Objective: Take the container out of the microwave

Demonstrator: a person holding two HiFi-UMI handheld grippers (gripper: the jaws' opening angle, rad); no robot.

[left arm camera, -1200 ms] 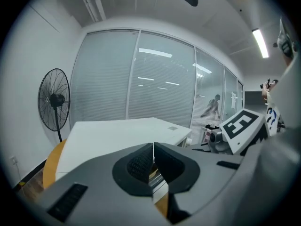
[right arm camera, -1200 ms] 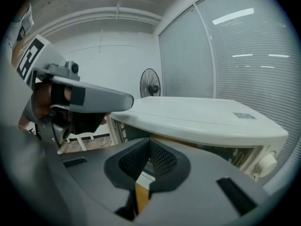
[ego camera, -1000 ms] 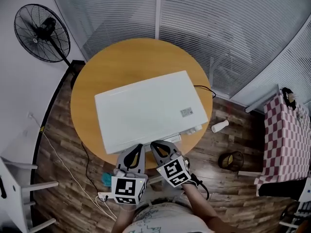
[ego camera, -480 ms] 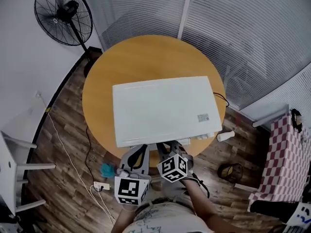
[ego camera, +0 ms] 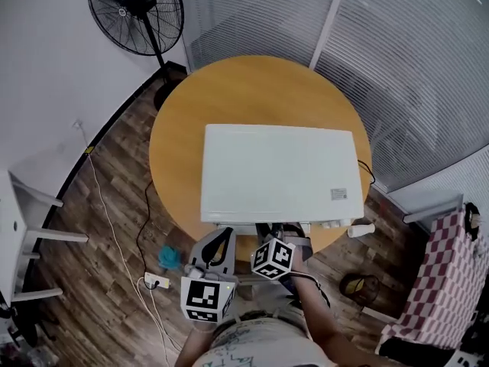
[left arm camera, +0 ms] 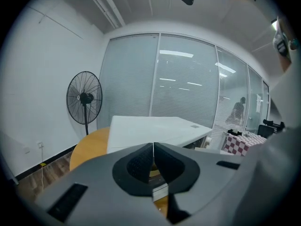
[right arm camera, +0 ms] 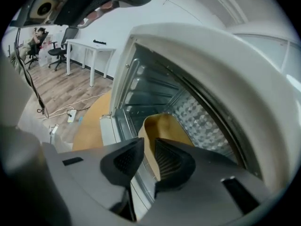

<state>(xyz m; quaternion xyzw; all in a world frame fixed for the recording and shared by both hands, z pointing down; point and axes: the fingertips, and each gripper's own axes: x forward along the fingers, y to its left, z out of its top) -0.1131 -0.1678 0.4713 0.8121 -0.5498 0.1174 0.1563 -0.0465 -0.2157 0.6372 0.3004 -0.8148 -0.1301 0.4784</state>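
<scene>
Right gripper view, entry one: right tongs (right arm camera: 149, 143), pads narrowly apart, nothing clamped. Near rim of the container (right arm camera: 162, 126) at the gap, close against the right-hand pad; a pale sliver shows on the other side, so judged not yet pinched.

Left gripper view, entry two: left tongs (left arm camera: 153, 147), pads closed flat together, empty, held low before the table (ego camera: 252, 90) edge, clear of the work.

Container, position: inside the open cavity of the microwave (ego camera: 279, 170), near the front, on the cavity floor.

Container, handling (judgement): probably light and thin-walled, paper or pulp by its look, so likely to flex or crease under a hard squeeze. Best taken at the near rim, wall between the pads, with modest pressure. Should be kept level on the way out over the sill, since the contents are unseen. May be warm.

Container, appearance: tan, matte, smooth, open-topped, with a rounded wall rising to a plain edge. Inside surface the same colour. Base hidden behind the tongs.

Surroundings: microwave white, boxy, with a diamond-patterned panel inside; stands on the round wooden table. Pedestal fan (ego camera: 137, 10) on the floor beyond, well apart.
</scene>
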